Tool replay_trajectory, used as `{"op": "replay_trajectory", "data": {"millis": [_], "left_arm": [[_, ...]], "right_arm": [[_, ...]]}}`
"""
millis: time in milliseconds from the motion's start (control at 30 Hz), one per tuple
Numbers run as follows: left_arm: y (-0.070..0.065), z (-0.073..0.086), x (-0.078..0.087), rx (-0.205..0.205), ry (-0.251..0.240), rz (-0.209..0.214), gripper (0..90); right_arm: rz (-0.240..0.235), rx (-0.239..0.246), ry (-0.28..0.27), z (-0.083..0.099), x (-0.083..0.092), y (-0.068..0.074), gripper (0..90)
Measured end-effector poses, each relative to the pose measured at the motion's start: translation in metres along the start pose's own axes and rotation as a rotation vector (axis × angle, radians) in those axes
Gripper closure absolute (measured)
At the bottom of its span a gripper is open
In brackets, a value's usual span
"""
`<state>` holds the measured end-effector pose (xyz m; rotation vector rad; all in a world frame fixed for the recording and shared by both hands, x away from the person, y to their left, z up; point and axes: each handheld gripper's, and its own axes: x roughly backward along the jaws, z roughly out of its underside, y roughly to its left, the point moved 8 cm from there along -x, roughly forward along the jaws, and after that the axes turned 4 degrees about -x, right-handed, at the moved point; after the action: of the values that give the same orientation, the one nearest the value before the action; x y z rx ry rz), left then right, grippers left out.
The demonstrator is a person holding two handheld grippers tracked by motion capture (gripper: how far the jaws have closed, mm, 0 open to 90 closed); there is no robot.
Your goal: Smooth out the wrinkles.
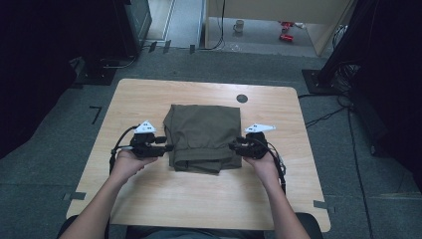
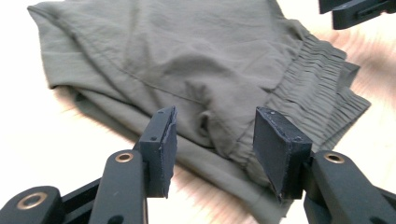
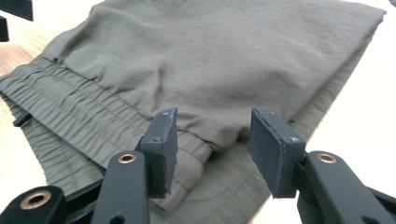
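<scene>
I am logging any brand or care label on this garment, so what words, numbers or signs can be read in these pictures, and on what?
None can be read.
Folded olive garment: no tag, print or brand on the cloth or its gathered waistband.
Left gripper and right gripper: black pads and brass rivets, no lettering.
Wooden table: bare but for a dark round spot.
Mug on the floor beyond: too small to tell.

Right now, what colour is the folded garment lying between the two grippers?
Plain olive green, no pattern: the folded garment shows this best in the right gripper view.
</scene>
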<state>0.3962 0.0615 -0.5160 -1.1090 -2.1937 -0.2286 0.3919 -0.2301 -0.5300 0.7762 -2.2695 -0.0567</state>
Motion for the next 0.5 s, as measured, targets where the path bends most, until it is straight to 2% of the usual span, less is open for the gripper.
{"op": "replay_trajectory", "data": {"millis": [233,400,500], "left_arm": [[0.016,0.006,0.002,0.059,0.031,-0.018,41.3],[0.027,0.008,0.007,0.054,0.024,-0.041,41.3],[0.035,0.01,0.01,0.065,0.021,-0.055,41.2]], "right_arm": [[0.003,-0.009,-0.01,-0.001,0.008,-0.011,49.1],[0.019,-0.028,-0.022,-0.001,0.013,-0.022,47.7],[0.03,-0.039,-0.029,-0.001,0.016,-0.029,46.4]]}}
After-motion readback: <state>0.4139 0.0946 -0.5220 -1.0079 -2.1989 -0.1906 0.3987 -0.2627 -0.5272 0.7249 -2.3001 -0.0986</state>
